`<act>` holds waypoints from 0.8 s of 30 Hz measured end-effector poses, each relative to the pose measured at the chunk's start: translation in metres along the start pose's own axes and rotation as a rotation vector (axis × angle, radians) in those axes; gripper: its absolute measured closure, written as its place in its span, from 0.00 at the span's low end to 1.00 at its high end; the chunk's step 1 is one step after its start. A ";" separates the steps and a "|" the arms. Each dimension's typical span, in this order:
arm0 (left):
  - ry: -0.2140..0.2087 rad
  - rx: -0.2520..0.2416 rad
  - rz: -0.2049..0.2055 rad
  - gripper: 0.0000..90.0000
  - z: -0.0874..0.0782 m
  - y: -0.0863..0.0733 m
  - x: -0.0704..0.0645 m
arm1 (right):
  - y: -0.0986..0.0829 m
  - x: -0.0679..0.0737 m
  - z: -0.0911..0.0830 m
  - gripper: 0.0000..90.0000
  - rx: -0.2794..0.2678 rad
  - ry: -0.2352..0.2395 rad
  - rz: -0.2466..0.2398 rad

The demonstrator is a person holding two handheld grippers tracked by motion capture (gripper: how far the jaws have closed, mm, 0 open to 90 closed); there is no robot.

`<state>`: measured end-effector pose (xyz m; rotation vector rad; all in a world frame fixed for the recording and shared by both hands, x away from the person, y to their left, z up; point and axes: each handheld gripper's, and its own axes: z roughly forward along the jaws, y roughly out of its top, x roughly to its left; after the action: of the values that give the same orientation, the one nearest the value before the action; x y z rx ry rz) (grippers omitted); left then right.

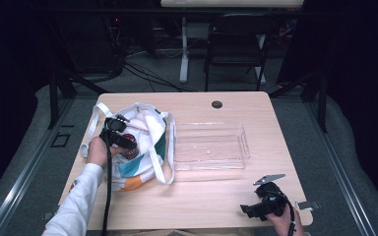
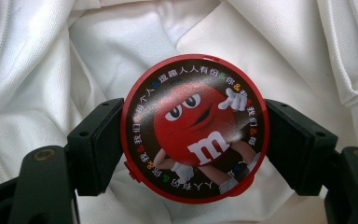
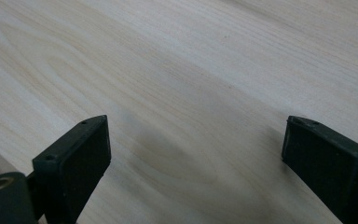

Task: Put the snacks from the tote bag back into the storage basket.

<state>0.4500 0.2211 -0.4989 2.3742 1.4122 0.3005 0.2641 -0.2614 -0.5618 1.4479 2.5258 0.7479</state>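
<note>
Wooden table (image 3: 177, 70) lay under the right gripper (image 1: 257, 209), jaws wide, idle at lower right. Left gripper (image 2: 193, 140) clamped the red tin (image 2: 195, 128) inside the bag (image 1: 145, 142), centre left; transfer to the clear tray (image 1: 209, 164) likely remained.

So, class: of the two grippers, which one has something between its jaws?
The left gripper, over the white bag: its jaws clamp a round red candy tin. The right gripper has its jaws apart above bare table.
</note>
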 end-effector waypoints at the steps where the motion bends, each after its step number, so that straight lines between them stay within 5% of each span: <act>1: -0.002 0.001 0.000 0.28 0.000 0.000 0.000 | 0.000 0.000 0.000 0.08 -0.001 -0.001 -0.001; 24: -0.010 0.010 0.003 0.29 0.000 -0.002 0.002 | 0.000 0.000 0.000 0.08 -0.006 0.006 0.002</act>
<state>0.4497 0.2234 -0.4999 2.3832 1.4094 0.2828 0.2639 -0.2612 -0.5619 1.4493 2.5241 0.7608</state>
